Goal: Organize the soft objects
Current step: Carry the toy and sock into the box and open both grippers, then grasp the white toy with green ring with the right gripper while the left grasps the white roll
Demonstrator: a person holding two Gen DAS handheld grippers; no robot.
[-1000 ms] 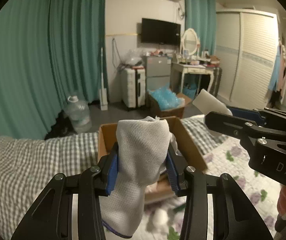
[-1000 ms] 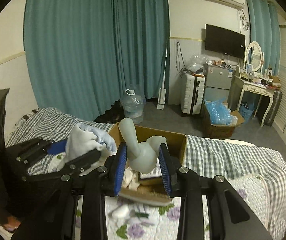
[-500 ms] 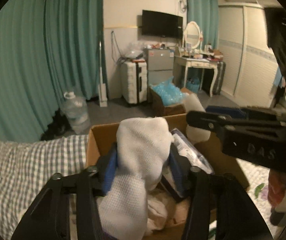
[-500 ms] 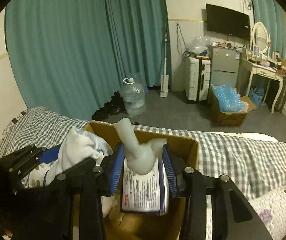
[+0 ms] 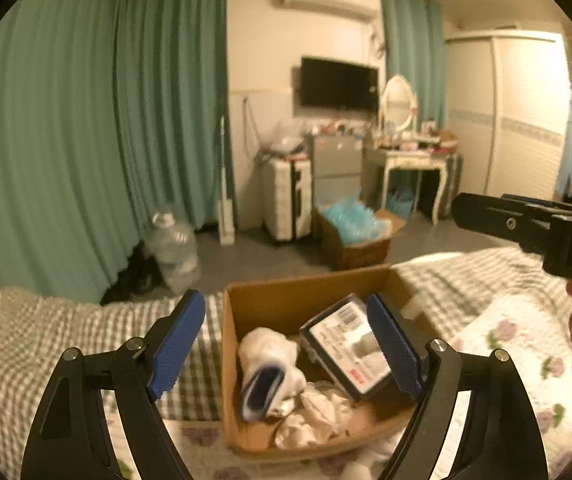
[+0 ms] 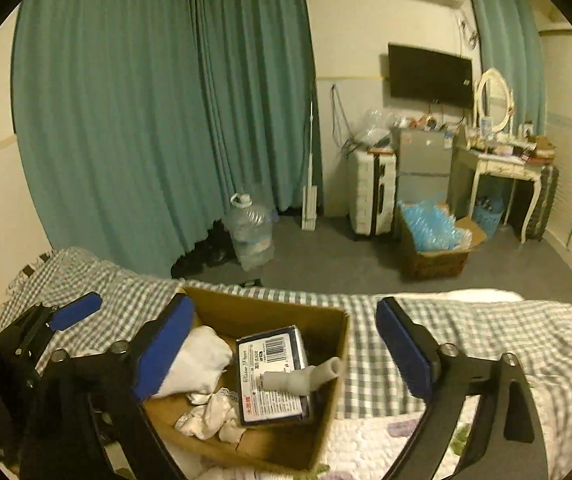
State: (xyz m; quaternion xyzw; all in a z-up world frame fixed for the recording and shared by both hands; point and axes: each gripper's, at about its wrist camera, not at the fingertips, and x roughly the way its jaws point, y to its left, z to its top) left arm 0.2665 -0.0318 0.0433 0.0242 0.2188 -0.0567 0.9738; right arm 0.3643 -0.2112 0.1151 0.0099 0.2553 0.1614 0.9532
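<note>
Sitting in cardboard box [image 6: 327, 364]: white sock [image 6: 196, 360], grey sock [image 6: 301, 378], tissue pack [image 6: 272, 376], left tool [image 5: 286, 344], right tool [image 6: 286, 348] wide open, empty.

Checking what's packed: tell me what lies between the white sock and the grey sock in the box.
The tissue pack, in the right wrist view; grey sock rests on it, white sock beside it.

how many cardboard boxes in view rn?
2. One cardboard box on the bed, holding socks and a tissue pack; another on the floor with blue plastic, by the dressing table.
</note>
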